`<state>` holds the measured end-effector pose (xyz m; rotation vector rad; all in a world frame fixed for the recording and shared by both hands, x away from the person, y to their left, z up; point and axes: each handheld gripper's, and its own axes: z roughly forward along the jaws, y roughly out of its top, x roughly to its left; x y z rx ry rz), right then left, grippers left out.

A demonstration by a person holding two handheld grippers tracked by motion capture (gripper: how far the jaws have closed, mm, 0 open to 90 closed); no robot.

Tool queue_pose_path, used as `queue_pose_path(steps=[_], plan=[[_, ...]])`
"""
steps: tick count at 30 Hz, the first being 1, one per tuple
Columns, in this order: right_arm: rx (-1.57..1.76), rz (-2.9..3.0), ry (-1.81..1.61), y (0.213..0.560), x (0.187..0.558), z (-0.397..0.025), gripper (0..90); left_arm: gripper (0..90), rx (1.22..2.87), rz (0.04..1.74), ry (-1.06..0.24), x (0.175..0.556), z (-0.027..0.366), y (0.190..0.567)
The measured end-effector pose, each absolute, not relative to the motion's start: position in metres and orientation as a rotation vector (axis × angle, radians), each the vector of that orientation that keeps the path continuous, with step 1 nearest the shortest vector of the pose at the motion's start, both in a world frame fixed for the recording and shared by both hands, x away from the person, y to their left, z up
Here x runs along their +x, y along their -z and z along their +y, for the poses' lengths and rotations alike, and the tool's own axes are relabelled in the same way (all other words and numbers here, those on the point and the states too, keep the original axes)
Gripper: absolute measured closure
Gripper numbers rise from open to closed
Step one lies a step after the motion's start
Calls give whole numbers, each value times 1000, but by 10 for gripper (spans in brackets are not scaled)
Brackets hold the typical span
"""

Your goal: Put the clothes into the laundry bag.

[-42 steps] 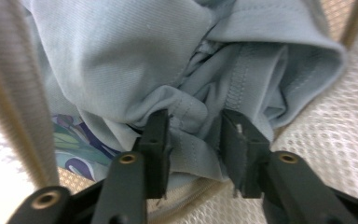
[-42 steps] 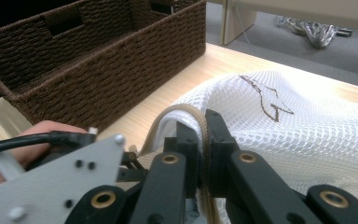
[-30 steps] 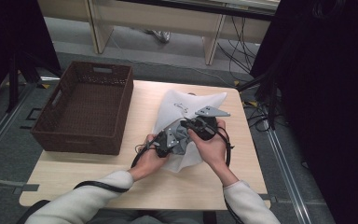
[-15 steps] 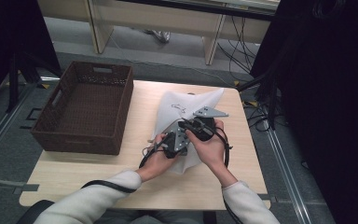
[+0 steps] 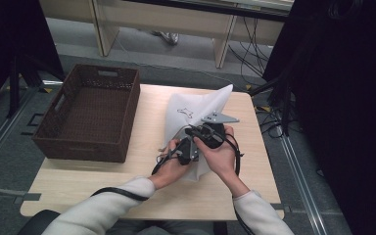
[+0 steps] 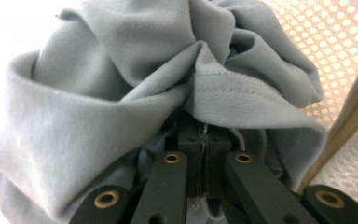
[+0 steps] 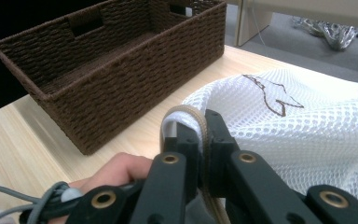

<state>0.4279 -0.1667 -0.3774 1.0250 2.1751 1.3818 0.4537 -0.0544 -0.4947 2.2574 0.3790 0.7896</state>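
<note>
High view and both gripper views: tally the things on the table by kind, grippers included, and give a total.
Brown wicker basket: 1
White mesh bag: 1
Grey cloth, bunched at the bag's mouth: 1
Grippers: 2, the left gripper and the right gripper
Total: 5

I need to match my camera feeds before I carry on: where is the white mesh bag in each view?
High view: the white mesh bag lies mid-table, right of the wicker basket.
Left gripper view: a strip of its mesh at upper right, behind the grey cloth.
Right gripper view: at right, basket at left.
Shared landmark: the basket.
</note>
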Motion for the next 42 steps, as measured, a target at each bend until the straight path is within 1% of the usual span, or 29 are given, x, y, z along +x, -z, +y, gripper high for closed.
queue_pose_path(steps=[1, 2, 4, 5, 6, 7, 8, 9, 10, 11, 13, 14, 15, 16, 20, 21, 22, 23, 24, 25, 27, 28, 29, 31, 32, 37, 39, 41, 42], plan=[[1007, 2192, -1374, 377, 428, -168, 873, 874, 2277, 325, -826, 457, -54, 491], [1044, 2177, -1388, 377, 427, -166, 874, 874, 2269, 360, -816, 456, -55, 492], [1064, 2180, -1384, 376, 426, -167, 873, 873, 2266, 365, -827, 457, -56, 492], [1061, 2187, -1389, 376, 427, -167, 873, 874, 2117, 529, -857, 453, -62, 500], [1057, 2192, -1375, 376, 427, -168, 873, 873, 2103, 571, -857, 452, -64, 502], [1057, 2190, -1374, 376, 427, -169, 874, 872, 2234, 415, -864, 457, -59, 495], [1069, 2192, -1373, 376, 426, -168, 873, 873, 2274, 396, -856, 458, -59, 494], [1055, 2194, -1374, 376, 427, -169, 873, 873, 2122, 554, -883, 454, -64, 501], [1060, 2192, -1370, 377, 427, -169, 874, 872, 2118, 551, -894, 455, -65, 502], [1060, 2187, -1373, 377, 427, -169, 873, 872, 2089, 623, -864, 452, -68, 505], [1037, 2196, -1365, 378, 429, -170, 873, 871, 2099, 629, -866, 453, -69, 506], [1069, 2195, -1354, 378, 428, -170, 873, 870, 2087, 666, -848, 452, -72, 509], [1063, 2166, -1354, 380, 428, -169, 873, 870, 2191, 585, -851, 454, -69, 505], [1060, 2160, -1350, 381, 430, -170, 873, 869, 2291, 431, -861, 460, -66, 498], [1076, 2183, -1334, 379, 429, -172, 873, 855, 2296, 411, -861, 460, -66, 498], [1082, 2171, -1333, 379, 430, -173, 873, 844, 2243, 470, -870, 458, -66, 500], [1077, 2180, -1331, 379, 430, -175, 873, 828, 2242, 437, -896, 459, -65, 498], [1072, 2177, -1327, 380, 431, -176, 873, 809, 2229, 479, -821, 454, -65, 501], [1046, 2180, -1324, 380, 433, -178, 873, 786, 2208, 499, -800, 452, -64, 502], [1091, 2174, -1317, 381, 432, -179, 873, 762, 2211, 468, -875, 452, -61, 499], [1100, 2166, -1326, 383, 434, -181, 872, 710, 2158, 535, -811, 445, -59, 501], [1116, 2167, -1312, 383, 434, -183, 872, 682, 2178, 473, -770, 445, -56, 500], [1112, 2152, -1315, 384, 435, -184, 873, 651, 2177, 468, -748, 443, -52, 499], [1135, 2159, -1304, 383, 436, -187, 872, 611, 2162, 482, -757, 438, -43, 496], [1124, 2143, -1317, 383, 437, -188, 872, 594, 2147, 475, -704, 436, -40, 496], [1134, 2148, -1301, 383, 438, -189, 872, 561, 2132, 500, -623, 429, -30, 495], [1121, 2152, -1299, 383, 438, -190, 872, 553, 2089, 540, -584, 426, -33, 497], [1143, 2157, -1302, 382, 437, -189, 872, 544, 2106, 537, -573, 427, -38, 500], [1087, 2149, -1278, 383, 439, -191, 872, 545, 2151, 516, -588, 429, -38, 500]])
